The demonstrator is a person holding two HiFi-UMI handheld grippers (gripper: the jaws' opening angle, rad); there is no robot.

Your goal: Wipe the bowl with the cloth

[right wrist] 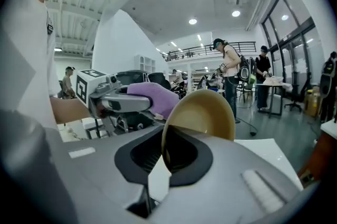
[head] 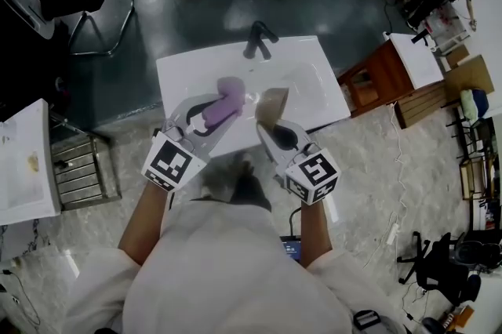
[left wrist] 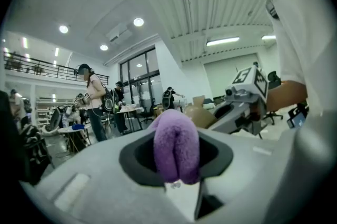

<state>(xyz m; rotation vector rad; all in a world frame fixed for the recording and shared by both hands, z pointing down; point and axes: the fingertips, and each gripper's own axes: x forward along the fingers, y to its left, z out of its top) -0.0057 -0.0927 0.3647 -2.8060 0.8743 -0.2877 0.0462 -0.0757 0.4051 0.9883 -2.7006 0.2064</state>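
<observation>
The bowl [right wrist: 202, 115] is pinched by its rim in the right gripper [head: 274, 130], the cloth [left wrist: 176, 144] in the left gripper [head: 210, 114]; pressed hard, the bowl could perhaps be levered loose.

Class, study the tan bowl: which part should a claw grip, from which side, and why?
The bowl rim, edge-on from the person's side: its thin wall fits between jaws, one inside, one outside, as the right claw shows, leaving the hollow free for the cloth.

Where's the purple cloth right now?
The purple cloth is left of centre in the head view, pinched in the left tool above the white sink, just left of the tan bowl held by the right tool.
</observation>
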